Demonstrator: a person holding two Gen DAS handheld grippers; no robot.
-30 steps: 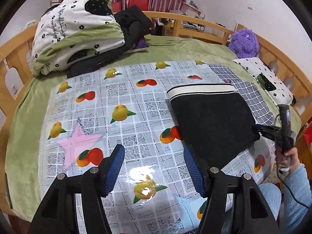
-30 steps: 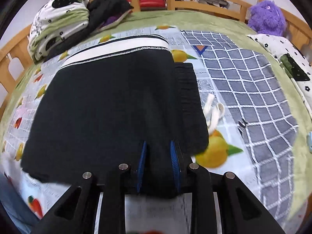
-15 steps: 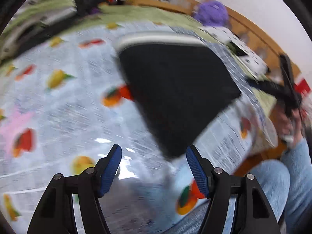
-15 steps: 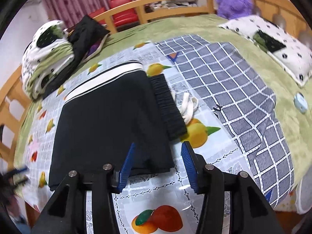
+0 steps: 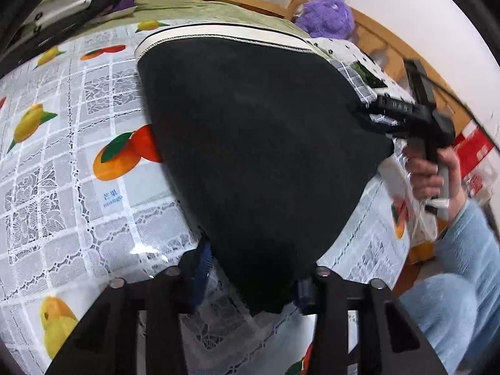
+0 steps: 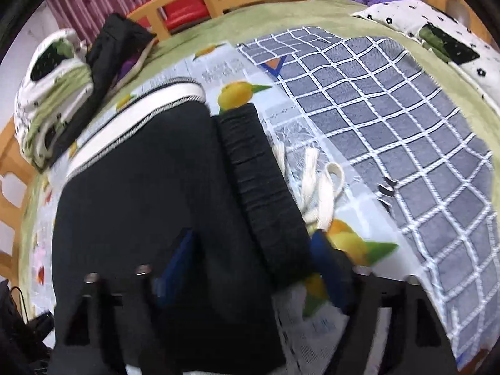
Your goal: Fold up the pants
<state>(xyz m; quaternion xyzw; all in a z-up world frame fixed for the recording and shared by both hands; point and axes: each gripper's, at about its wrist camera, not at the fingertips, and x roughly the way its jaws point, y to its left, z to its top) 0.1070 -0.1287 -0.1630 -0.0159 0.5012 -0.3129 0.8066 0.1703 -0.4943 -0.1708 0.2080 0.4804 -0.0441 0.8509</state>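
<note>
We see the folded black fabric pants point(image 5: 259, 143) with a white striped waistband lying flat on the glossy fruit-printed plastic sheet point(image 5: 62, 143) spread over the green-covered bed point(image 6: 328, 22). Our left gripper point(image 5: 253, 278) straddles the near corner of the pants, its blue-padded jaws closing with that corner between them; we cannot tell whether the pads press on the cloth. Our right gripper point(image 6: 250, 268) hangs over the near right edge, its jaws opening and standing wide, one pad above the flat black cloth, the other just beside the ribbed black cuff point(image 6: 265, 187). White drawstrings point(image 6: 318, 184) lie on the sheet next to that cuff. The grey checked cloth point(image 6: 400, 118) lies beyond.
</note>
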